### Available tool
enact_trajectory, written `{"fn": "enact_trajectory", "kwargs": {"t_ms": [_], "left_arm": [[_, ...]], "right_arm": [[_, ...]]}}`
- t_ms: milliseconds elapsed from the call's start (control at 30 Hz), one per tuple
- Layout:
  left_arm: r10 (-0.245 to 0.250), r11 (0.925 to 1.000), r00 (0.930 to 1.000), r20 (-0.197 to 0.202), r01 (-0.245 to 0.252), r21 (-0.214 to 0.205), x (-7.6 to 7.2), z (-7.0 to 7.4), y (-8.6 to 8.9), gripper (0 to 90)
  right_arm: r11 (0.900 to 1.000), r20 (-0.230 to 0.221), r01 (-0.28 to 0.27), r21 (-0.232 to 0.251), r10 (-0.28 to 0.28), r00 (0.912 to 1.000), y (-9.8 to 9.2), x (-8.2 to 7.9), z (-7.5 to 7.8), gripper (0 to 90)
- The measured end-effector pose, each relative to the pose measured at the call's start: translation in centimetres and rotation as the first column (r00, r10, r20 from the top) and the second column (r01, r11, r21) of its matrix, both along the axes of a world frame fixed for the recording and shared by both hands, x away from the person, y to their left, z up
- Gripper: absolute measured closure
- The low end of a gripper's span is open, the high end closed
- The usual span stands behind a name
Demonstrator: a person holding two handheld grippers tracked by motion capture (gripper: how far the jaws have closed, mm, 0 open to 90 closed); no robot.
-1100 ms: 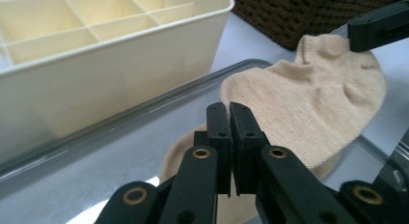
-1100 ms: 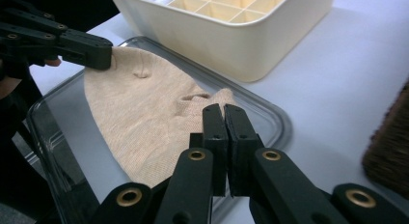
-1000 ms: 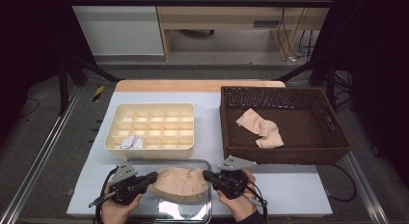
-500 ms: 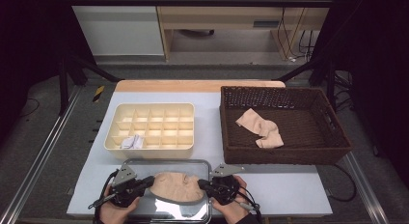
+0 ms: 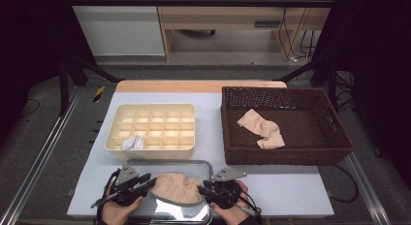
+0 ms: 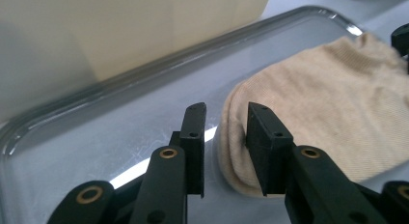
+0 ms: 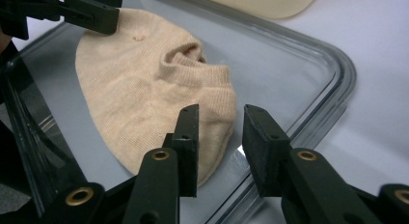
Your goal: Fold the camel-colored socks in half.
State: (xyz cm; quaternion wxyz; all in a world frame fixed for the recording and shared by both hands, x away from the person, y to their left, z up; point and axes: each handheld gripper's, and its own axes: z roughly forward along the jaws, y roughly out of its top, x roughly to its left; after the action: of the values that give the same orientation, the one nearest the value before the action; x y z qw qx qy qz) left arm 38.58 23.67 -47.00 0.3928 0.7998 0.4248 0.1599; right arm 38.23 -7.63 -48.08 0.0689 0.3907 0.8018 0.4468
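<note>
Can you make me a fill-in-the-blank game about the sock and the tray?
1. The beige sock lies flat on the shiny metal ____.
2. The cream organizer box has something small and ____ in one front compartment.
3. Two more beige socks lie inside the brown woven ____.
4. The left gripper and right gripper sit at opposite ends of the sock with their jaws ____.

Missing words: tray; white; basket; open

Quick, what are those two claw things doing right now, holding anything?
Left gripper: just opened, sock edge between jaws, not gripped.
Right gripper: just opened, holds nothing.
</note>
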Motion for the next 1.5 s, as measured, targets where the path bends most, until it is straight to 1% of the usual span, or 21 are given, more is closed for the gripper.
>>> {"fn": "enact_trajectory", "kwargs": {"t_ms": [67, 167, 233, 367, 467, 567, 633, 667, 700, 800, 900, 967, 1033, 1067, 1100, 1167, 1200, 1267, 1333, 1400, 1500], "left_arm": [[-0.004, 1.0, 0.9999, -0.017, 0.004, 0.007, 0.2, -0.4, 0.0, 69.8], [-0.013, 0.9999, 0.9996, -0.026, 0.013, 0.001, 0.2, -0.6, 0.1, 72.8], [-0.02, 0.9998, 0.9994, -0.028, 0.02, 0.002, 0.1, -0.6, 0.1, 75.8], [-0.022, 0.9997, 0.9991, -0.036, 0.022, 0.006, 0.0, -0.5, -0.1, 81.7], [-0.018, 0.9998, 0.9989, -0.043, 0.018, 0.001, 0.0, -0.4, -0.1, 83.8], [-0.004, 1.0, 0.9993, -0.038, 0.004, -0.005, -0.2, -0.4, 0.0, 84.4], [-0.006, 0.9999, 0.9994, -0.033, 0.005, -0.015, -0.4, -0.3, -0.1, 84.5], [-0.01, 0.9995, 0.9993, -0.035, 0.009, -0.031, -0.6, -0.2, -0.1, 84.6], [-0.013, 0.999, 0.9992, -0.038, 0.012, -0.043, -0.7, -0.2, -0.3, 84.6], [-0.035, 0.9986, 0.9986, -0.04, 0.033, -0.041, -1.4, -0.3, -1.2, 84.5], [-0.043, 0.999, 0.9988, -0.025, 0.043, -0.012, -2.1, -0.4, -2.2, 84.5], [-0.049, 0.9988, 0.9987, -0.014, 0.049, 0.004, -2.2, -0.4, -2.4, 84.2], [-0.049, 0.9988, 0.9987, -0.013, 0.048, -0.002, -2.2, -0.3, -2.4, 83.4], [-0.048, 0.9988, 0.9988, -0.01, 0.048, -0.005, -2.2, -0.3, -2.3, 82.1], [-0.045, 0.9989, 0.999, -0.006, 0.045, -0.012, -2.1, -0.3, -2.3, 79.7], [-0.042, 0.9987, 0.9991, 0.006, 0.042, -0.03, -2.0, 0.0, -2.1, 75.5], [-0.044, 0.9983, 0.9989, 0.014, 0.044, -0.037, -1.9, 0.2, -2.1, 73.7], [-0.042, 0.9982, 0.9987, 0.029, 0.043, -0.041, -1.7, 0.5, -2.1, 71.9], [-0.051, 0.9982, 0.998, 0.036, 0.052, -0.031, -1.5, 0.5, -2.3, 71.8], [-0.056, 0.9983, 0.9981, 0.026, 0.056, -0.014, -1.2, 0.3, -2.5, 73.2], [-0.057, 0.9984, 0.9984, -0.003, 0.057, -0.004, -1.0, -0.3, -2.4, 76.7]], "right_arm": [[1.0, -0.002, 0.0, -0.006, 0.0, 1.0, 0.1, 0.1, -0.3, 66.3], [1.0, 0.0, -0.001, -0.003, 0.001, 1.0, 0.3, 0.1, -0.6, 67.0], [1.0, 0.004, -0.004, 0.0, 0.004, 1.0, 0.4, 0.1, -0.7, 71.1], [0.9999, -0.004, -0.012, 0.012, 0.013, 0.9999, 0.7, -0.1, -0.9, 80.7], [0.9996, -0.025, -0.011, 0.024, 0.012, 0.9996, 0.8, 0.0, -1.0, 85.3], [0.9992, -0.057, -0.007, 0.039, 0.009, 0.9983, 0.5, 0.3, -0.9, 86.5], [0.9997, -0.047, 0.007, 0.024, -0.006, 0.9989, 0.1, 0.5, -0.6, 86.8], [0.9997, -0.038, 0.013, 0.018, -0.013, 0.9992, -0.1, 0.6, -0.5, 86.8], [0.9994, -0.029, 0.032, 0.015, -0.032, 0.9991, -0.5, 0.7, -0.2, 86.9], [0.9972, 0.014, 0.072, -0.021, -0.072, 0.9973, -1.3, 1.2, 0.3, 86.9], [0.9935, 0.038, 0.091, -0.069, -0.088, 0.9954, -1.5, 1.5, 0.1, 86.7], [0.9939, 0.039, 0.09, -0.064, -0.088, 0.9954, -1.5, 1.6, 0.0, 85.9], [0.9944, 0.036, 0.087, -0.061, -0.085, 0.9957, -1.6, 1.6, 0.1, 83.4], [0.9947, 0.042, 0.089, -0.052, -0.087, 0.9953, -1.7, 1.6, 0.1, 81.5], [0.995, 0.036, 0.092, -0.038, -0.091, 0.9952, -1.9, 1.5, 0.2, 79.3], [0.9947, 0.043, 0.103, -0.005, -0.103, 0.9938, -2.3, 1.4, 0.6, 74.2], [0.9945, 0.044, 0.105, 0.0, -0.105, 0.9935, -2.5, 1.4, 0.8, 72.0], [0.9939, 0.037, 0.11, 0.007, -0.11, 0.9932, -2.7, 1.2, 0.8, 68.1], [0.9946, 0.024, 0.104, 0.004, -0.104, 0.9943, -2.6, 1.1, 0.3, 66.0], [0.9949, 0.015, 0.1, -0.006, -0.1, 0.9949, -2.5, 1.0, -0.1, 65.8], [0.9945, -0.003, 0.104, 0.008, -0.104, 0.9946, -2.4, 1.0, -0.3, 66.2]]}}
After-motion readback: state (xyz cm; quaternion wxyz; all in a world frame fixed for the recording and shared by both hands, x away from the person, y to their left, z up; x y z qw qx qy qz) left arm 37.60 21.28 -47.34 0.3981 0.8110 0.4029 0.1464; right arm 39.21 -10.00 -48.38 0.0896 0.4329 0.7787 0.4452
